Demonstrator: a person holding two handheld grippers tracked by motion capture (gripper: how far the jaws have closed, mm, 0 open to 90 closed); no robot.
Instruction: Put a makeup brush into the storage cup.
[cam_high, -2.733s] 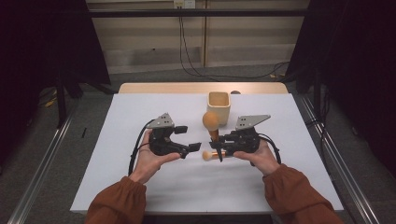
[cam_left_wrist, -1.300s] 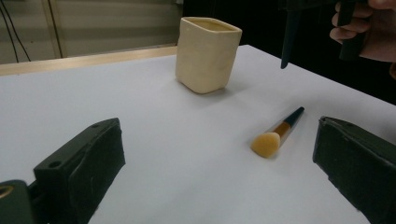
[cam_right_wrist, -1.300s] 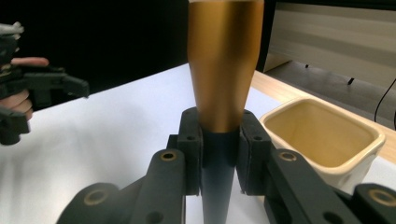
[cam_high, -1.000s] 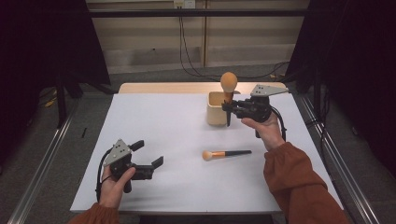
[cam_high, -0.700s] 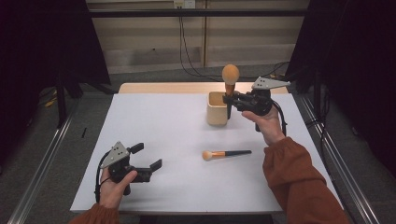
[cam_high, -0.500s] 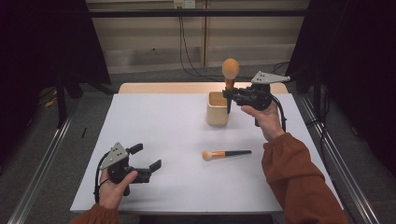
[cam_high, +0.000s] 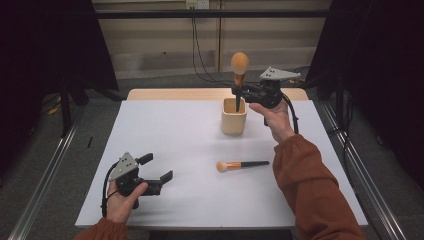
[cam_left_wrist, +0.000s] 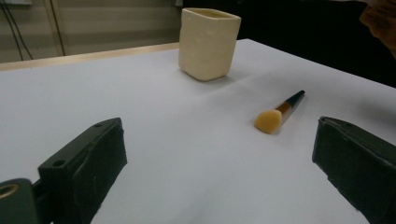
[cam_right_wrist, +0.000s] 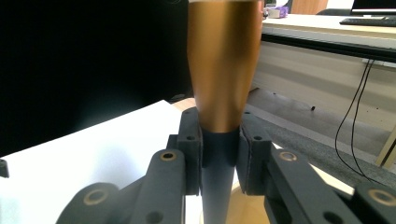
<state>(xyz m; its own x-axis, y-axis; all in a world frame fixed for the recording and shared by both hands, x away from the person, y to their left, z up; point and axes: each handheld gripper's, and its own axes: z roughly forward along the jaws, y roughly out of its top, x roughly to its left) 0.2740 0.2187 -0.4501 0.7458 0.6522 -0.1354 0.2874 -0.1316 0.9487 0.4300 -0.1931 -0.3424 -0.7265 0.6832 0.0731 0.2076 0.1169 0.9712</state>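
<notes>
My right gripper (cam_high: 240, 91) is shut on a large makeup brush (cam_high: 239, 70), held upright with its orange head up and its dark handle tip just inside the cream square cup (cam_high: 233, 116). The right gripper view has the copper ferrule of the large brush (cam_right_wrist: 224, 70) rising between the closed jaws. A smaller brush (cam_high: 241, 165) lies flat on the white table (cam_high: 190, 145), in front of the cup. My left gripper (cam_high: 159, 170) rests near the table's front left, open, with nothing between its jaws. In the left gripper view the small brush (cam_left_wrist: 278, 113) and the cup (cam_left_wrist: 208, 43) lie ahead.
The table's wooden far edge (cam_high: 175, 93) runs behind the cup. Metal rails (cam_high: 45, 185) flank the table on the floor. Cables (cam_high: 197, 45) hang down the back wall.
My right gripper has carried the large brush right and up until it stands over the cup. The left gripper has stayed in place.
</notes>
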